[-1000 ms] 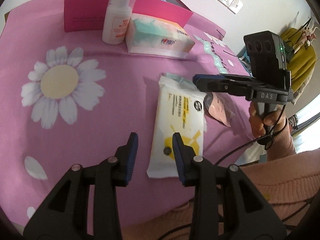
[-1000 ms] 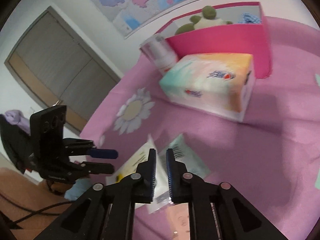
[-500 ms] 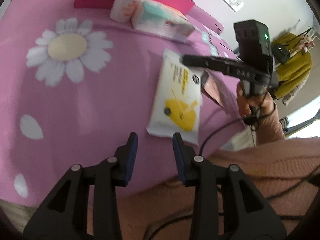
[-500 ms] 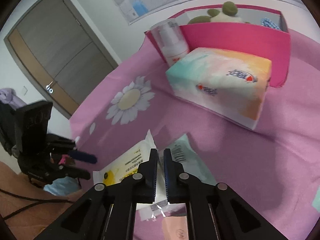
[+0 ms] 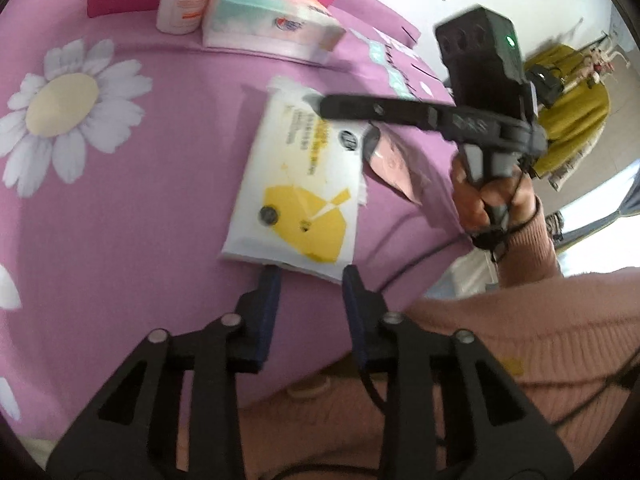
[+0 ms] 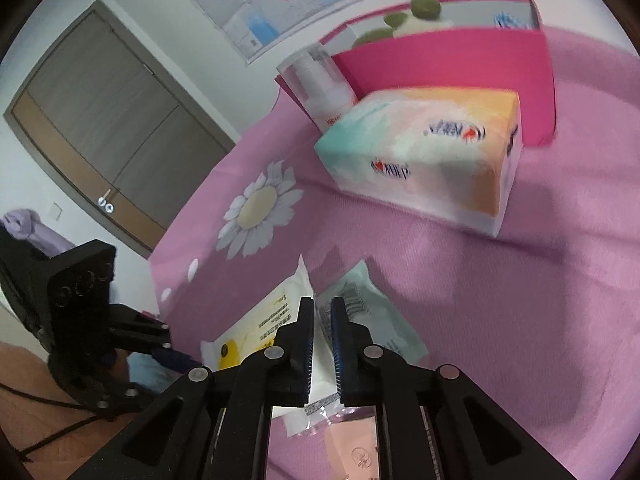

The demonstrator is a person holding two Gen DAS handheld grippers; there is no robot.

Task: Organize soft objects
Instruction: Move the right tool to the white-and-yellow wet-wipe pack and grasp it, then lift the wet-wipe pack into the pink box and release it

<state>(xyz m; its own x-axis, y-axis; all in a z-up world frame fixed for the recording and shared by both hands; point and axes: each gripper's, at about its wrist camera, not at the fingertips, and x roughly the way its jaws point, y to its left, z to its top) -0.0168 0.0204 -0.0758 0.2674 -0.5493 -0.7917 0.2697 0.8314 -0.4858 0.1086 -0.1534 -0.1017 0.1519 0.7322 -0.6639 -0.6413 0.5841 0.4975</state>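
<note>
1. Left gripper (image 5: pixel 310 276): jaws apart and empty, tips just short of the near end of the wipes pack, one tip near each near corner.
2. Wipes pack (image 5: pixel 298 184): white with a yellow print, lying flat on the pink cloth (image 5: pixel 132 208) near its front edge. Judged soft, light and slick-skinned; likely to sag if lifted by one end. The best hold is probably across the near short end or a long side, where the jaws can close over the filled body and not the thin seal.
3. Pink sachet (image 5: pixel 390 164): flat, touching or tucked under the pack's right side. Thin and flimsy; easily dragged along.
4. Teal packet (image 6: pixel 370 312): flat, partly beneath the pack's far end.
5. Right gripper (image 6: pixel 322 312): jaws nearly together with only a narrow gap, hovering above the pack's far end; whether it pinches the seal cannot be told.
6. Open room: bare cloth to the left around the daisy print (image 5: pixel 64 108); the front edge drops away close behind the pack.
7. Tissue box (image 6: pixel 424 160) and white bottle (image 6: pixel 320 84): standing further back, well apart from the pack.
8. Pink box (image 6: pixel 452 68): furthest, open-topped, a green plush (image 6: pixel 424 6) inside; the likely destination.
</note>
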